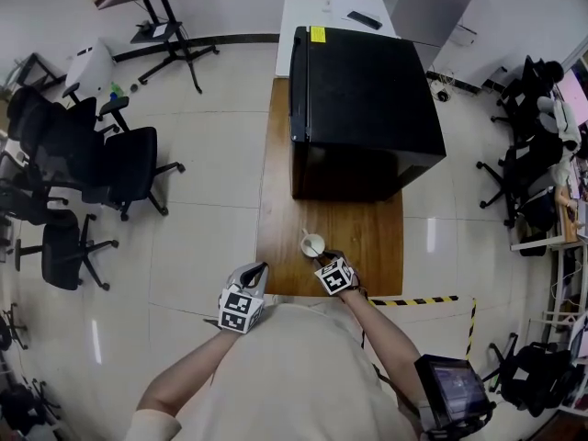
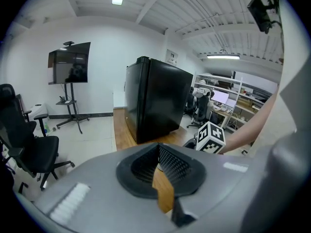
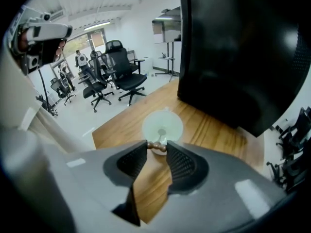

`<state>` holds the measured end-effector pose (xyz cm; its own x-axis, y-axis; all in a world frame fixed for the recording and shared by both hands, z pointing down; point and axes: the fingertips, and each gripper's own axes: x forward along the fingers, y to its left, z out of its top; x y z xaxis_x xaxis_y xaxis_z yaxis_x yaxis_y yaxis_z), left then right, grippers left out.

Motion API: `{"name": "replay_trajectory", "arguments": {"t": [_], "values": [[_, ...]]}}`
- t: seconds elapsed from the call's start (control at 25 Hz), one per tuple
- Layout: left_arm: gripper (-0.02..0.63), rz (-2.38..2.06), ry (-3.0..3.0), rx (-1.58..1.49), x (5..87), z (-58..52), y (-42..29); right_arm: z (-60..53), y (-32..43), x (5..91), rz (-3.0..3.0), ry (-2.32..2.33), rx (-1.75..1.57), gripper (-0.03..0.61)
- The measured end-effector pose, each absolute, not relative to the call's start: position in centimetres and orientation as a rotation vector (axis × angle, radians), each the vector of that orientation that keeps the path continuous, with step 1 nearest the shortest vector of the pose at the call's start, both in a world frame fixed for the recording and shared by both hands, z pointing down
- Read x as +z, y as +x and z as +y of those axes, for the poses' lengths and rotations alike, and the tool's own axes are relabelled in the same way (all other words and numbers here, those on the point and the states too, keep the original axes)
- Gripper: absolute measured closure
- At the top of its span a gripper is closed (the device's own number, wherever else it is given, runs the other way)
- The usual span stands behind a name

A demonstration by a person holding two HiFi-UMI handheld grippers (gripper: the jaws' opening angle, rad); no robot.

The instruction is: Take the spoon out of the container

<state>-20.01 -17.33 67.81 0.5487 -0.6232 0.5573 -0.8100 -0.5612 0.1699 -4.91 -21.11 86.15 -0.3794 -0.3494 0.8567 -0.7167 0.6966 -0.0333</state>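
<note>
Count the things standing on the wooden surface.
2: a black cabinet at the far end, and a white container near the front edge; the cabinet may hide more.

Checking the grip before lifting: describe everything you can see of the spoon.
The spoon shows mainly as a brown, knobbly, wood-like handle end. It lies across the gap between the jaw tips of the right gripper, which touch it on both sides. A greyish patch inside the pale round cup may be its bowl. The handle sticks out over the cup's near rim, above the wooden table.
</note>
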Motion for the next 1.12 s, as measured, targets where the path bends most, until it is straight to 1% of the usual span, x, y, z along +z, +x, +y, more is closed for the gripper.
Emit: {"name": "replay_trajectory", "arguments": {"t": [0.24,0.48,0.72,0.88,1.12], "values": [[0.624,-1.176,2.367,0.611,68.0,-17.3,-20.5,-21.5,-4.8,84.2,-2.030,0.836,0.503,0.452],[0.624,-1.174,2.359,0.601,68.0,-17.1,-20.6,-21.6,-3.9,78.9,-2.123,0.889,0.493,0.453],[0.624,-1.175,2.356,0.591,68.3,-17.4,-20.6,-22.8,-0.6,74.1,-2.171,0.995,0.439,0.453],[0.624,-1.156,2.361,0.599,68.4,-17.2,-20.0,-23.9,2.8,75.5,-2.116,1.061,0.457,0.453],[0.624,-1.152,2.361,0.618,68.2,-17.5,-18.8,-25.3,6.2,81.2,-2.009,1.072,0.494,0.453]]}}
